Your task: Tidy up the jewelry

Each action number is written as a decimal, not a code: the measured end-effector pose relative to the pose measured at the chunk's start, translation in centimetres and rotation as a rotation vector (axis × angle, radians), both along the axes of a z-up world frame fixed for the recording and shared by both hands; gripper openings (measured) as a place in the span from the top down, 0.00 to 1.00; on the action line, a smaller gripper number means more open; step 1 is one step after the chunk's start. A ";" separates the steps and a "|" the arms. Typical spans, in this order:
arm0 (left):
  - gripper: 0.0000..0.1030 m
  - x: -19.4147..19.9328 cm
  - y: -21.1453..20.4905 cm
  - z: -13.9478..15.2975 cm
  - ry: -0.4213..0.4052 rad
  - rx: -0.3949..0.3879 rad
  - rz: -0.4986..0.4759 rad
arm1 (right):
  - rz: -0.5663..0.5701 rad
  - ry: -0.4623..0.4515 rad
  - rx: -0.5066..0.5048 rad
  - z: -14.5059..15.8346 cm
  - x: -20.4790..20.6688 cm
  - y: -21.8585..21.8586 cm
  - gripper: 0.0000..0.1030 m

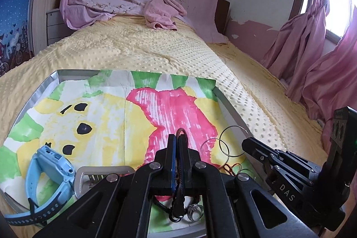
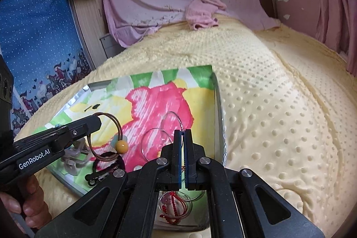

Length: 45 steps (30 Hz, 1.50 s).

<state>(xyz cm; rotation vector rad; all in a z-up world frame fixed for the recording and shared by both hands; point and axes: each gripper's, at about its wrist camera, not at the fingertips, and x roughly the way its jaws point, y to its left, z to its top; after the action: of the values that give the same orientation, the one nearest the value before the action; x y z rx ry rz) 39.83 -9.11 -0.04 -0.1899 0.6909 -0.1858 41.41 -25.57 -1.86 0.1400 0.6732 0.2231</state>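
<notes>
A metal tray (image 1: 40, 93) lined with a painted paper sits on the bed. My left gripper (image 1: 177, 137) is shut on a brown cord bracelet (image 1: 181, 131), which also shows in the right wrist view (image 2: 116, 124) with a yellow bead (image 2: 122, 146). My right gripper (image 2: 183, 134) is shut on thin wire hoop rings (image 2: 156, 133), seen in the left wrist view (image 1: 232, 141) beside its fingertips (image 1: 247, 144). A blue watch (image 1: 48, 173), a silver ring (image 1: 195, 212) and a red cord charm (image 2: 173, 204) lie in the tray.
A silver clasp (image 1: 98, 173) lies by the watch, a clear chain link piece (image 2: 73, 160) and a black cord (image 2: 100, 171) near the tray's front. The yellow dotted blanket (image 2: 267, 104) spreads around. A pink towel (image 1: 162, 12) lies at the far end.
</notes>
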 end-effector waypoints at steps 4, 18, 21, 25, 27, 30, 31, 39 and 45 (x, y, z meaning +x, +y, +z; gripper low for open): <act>0.97 0.1 -0.3 -0.6 0.018 0.010 0.002 | 0.021 0.032 -0.009 -0.7 0.4 0.5 0.98; 0.97 -0.6 -0.2 -1.1 0.007 0.048 0.059 | 0.032 0.018 0.003 -0.8 -1.3 -0.8 0.94; 0.97 -0.9 -0.6 -0.9 -0.002 0.081 0.061 | 0.027 0.007 0.005 -0.7 -1.9 -1.3 0.77; 0.96 -1.0 -0.8 -0.9 0.000 0.112 0.072 | 0.030 -0.012 -0.009 -0.4 -2.6 -1.5 0.72; 0.96 -1.1 -0.8 -0.9 -0.001 0.114 0.079 | 0.029 -0.025 -0.022 -0.1 -2.9 -1.6 0.72; 0.95 -1.3 -0.6 -0.9 -0.003 0.109 0.090 | 0.018 -0.043 -0.027 0.2 -3.3 -2.0 0.67; 0.91 -1.3 -0.5 -0.8 -0.004 0.109 0.096 | 0.012 -0.047 -0.022 0.3 -3.4 -2.3 0.66; 0.25 -3.2 -0.2 0.1 -0.089 0.122 0.147 | -0.009 -0.076 -0.004 0.9 -4.4 -3.3 0.58; 0.16 -5.0 0.2 1.2 -0.143 0.116 0.164 | -0.021 -0.120 0.017 1.9 -5.9 -3.9 0.45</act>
<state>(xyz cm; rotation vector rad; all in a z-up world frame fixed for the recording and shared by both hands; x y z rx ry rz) 34.86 -8.96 1.14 -0.1204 0.5396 -0.0014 35.49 -29.49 0.09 0.1484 0.5503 0.2151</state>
